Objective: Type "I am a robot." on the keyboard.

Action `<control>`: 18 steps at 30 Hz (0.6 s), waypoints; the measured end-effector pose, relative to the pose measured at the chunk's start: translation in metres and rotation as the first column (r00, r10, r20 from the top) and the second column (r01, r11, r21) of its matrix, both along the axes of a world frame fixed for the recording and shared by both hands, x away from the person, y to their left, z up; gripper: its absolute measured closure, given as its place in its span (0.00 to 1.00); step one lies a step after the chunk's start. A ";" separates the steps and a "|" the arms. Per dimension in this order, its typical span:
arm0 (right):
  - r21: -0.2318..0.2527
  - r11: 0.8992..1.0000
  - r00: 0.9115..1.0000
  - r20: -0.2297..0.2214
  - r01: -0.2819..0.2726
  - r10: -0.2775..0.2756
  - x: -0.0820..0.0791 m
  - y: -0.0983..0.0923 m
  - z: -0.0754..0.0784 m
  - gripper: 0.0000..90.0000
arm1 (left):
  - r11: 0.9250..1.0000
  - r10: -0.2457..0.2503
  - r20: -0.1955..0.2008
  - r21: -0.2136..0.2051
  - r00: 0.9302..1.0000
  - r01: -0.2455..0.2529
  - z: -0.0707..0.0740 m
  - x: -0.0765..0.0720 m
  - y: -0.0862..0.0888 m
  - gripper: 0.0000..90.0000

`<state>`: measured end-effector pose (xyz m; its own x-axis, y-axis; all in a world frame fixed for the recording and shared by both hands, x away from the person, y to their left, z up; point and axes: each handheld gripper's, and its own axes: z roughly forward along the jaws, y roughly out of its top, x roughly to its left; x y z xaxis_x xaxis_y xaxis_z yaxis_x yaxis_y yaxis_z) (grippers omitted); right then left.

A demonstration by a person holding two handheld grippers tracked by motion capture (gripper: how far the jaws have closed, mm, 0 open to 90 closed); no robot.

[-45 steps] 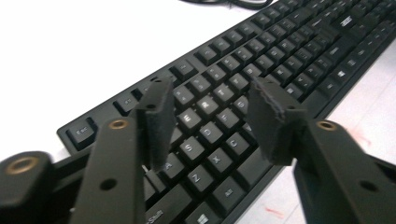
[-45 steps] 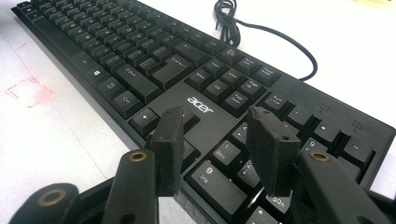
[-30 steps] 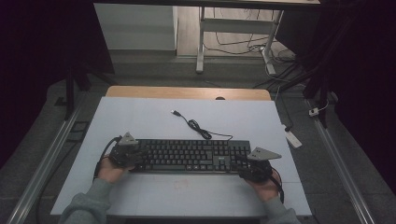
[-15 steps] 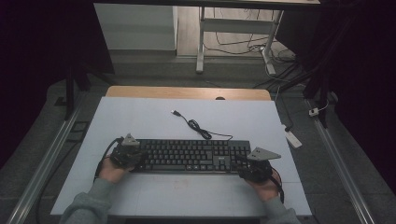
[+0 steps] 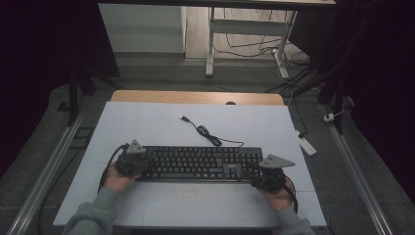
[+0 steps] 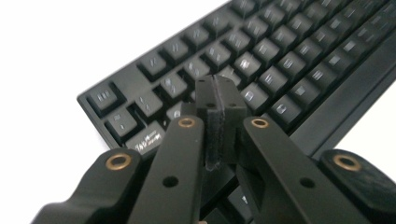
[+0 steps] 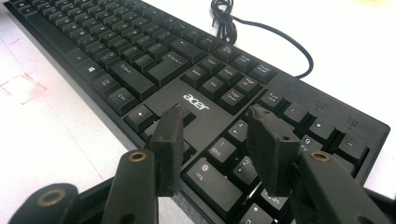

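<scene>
Scarcely anything was changed over the last second: the keyboard (image 5: 200, 163) was left lying across the near tabletop (image 5: 147, 127), the left gripper (image 6: 216, 100) kept closed over its left-end keys and the right gripper (image 7: 217, 140) kept open, holding nothing, above the number pad, so key-pressing was judged barely begun.

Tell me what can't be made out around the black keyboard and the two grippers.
- Left gripper view: shut jaws hide the keys of the black plastic keyboard beneath; legends blurred.
- Right gripper view: open jaws cover some number keys.
- High view: key legends too small; USB plug detail tiny.
</scene>
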<state>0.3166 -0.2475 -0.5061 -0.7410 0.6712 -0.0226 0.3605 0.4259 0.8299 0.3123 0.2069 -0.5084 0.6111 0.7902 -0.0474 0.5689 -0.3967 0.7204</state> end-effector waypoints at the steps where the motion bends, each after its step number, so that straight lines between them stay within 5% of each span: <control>1: 0.000 1.000 1.000 0.000 0.000 0.000 0.000 0.000 0.000 0.63 | 1.000 -0.006 0.010 -0.022 1.000 0.006 0.002 -0.001 0.001 0.96; 7: 0.001 1.000 1.000 0.000 0.001 -0.001 0.000 0.000 0.000 0.63 | 0.995 -0.008 0.041 -0.095 0.999 0.011 0.012 -0.005 0.005 0.69; 18: -0.004 1.000 1.000 0.003 0.003 -0.003 0.000 0.000 0.000 0.63 | 0.987 0.031 0.035 -0.156 0.999 -0.025 0.019 -0.006 0.012 0.43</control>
